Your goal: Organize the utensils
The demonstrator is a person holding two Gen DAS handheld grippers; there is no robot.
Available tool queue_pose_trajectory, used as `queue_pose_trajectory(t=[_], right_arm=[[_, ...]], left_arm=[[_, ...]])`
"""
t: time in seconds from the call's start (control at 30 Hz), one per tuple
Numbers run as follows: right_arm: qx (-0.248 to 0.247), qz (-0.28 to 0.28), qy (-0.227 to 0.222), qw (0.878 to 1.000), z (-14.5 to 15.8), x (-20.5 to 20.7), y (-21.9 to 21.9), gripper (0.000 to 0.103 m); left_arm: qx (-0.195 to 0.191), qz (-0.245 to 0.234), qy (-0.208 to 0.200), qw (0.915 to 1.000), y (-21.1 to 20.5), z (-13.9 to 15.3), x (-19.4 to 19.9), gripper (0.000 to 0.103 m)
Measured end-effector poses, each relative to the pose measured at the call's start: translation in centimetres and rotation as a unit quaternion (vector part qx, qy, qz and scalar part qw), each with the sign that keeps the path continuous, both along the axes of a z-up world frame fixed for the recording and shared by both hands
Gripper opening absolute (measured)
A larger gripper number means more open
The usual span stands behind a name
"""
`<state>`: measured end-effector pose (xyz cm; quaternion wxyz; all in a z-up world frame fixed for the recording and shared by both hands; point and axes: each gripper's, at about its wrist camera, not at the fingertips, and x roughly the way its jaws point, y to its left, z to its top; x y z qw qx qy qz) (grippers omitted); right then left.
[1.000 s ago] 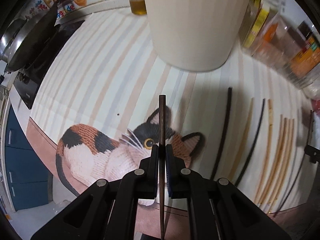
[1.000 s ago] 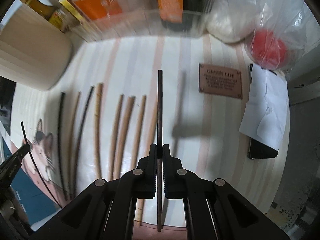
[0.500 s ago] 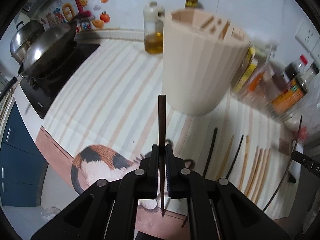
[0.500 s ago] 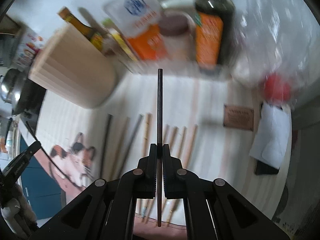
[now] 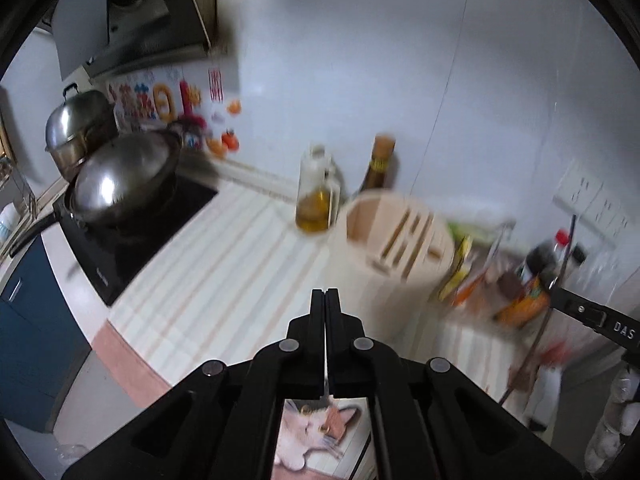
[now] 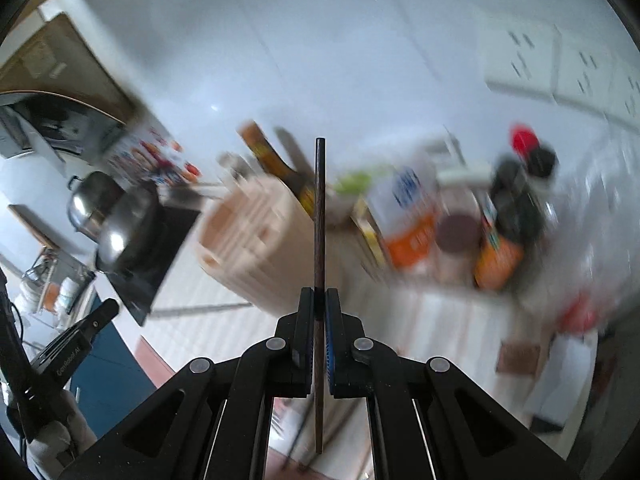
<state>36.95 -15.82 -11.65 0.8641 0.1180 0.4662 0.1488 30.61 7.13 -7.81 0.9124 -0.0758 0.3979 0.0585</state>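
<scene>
Right now the right tool is gripping one dark slender wooden chopstick upright between nearly closed jaws, while the left tool is sitting pressed shut with nothing visible between its tips. Both are hanging above the striped counter, facing the one round pale wooden utensil holder with its slots. Judging by the blur, the chopstick is risking a miss, catching the holder's rim or knocking one of the two bottles behind it.
</scene>
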Motion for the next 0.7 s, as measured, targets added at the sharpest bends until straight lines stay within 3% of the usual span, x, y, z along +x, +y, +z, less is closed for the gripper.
queue_pose_trajectory(t=[0.13, 0.27, 0.33, 0.4, 0.5, 0.6, 0.7], right_arm=[[0.002, 0.013, -0.030, 0.999, 2.9, 1.4, 1.7, 0.005], [-0.010, 0.027, -0.001, 1.000, 1.6, 1.7, 3.0, 0.005], [-0.014, 0.032, 0.042, 0.998, -1.2, 1.6, 3.3, 0.005], [-0.029, 0.028, 0.090, 0.995, -5.3, 1.3, 3.7, 0.005], [-0.045, 0.016, 0.157, 0.986, -11.4, 0.9, 3.8, 0.005], [-0.056, -0.003, 0.218, 0.974, -16.8, 0.6, 3.7, 0.005], [-0.075, -0.021, 0.253, 0.964, -20.6, 0.3, 3.4, 0.005]], left_arm=[[-0.007, 0.005, -0.023, 0.9997, 1.4, 2.2, 0.2, 0.000], [-0.036, -0.001, -0.009, 0.9993, 3.1, 1.3, -0.1, 0.004], [-0.047, -0.012, 0.022, 0.9986, 3.9, -1.4, 0.1, 0.016], [-0.036, -0.011, 0.062, 0.9974, 4.0, -4.6, 0.6, 0.058], [-0.022, -0.032, 0.135, 0.9901, 3.9, -11.3, 2.3, 0.060], [-0.003, -0.067, 0.219, 0.9733, 3.2, -18.5, 4.3, 0.060], [0.016, -0.087, 0.261, 0.9612, 2.6, -23.1, 5.7, 0.060]])
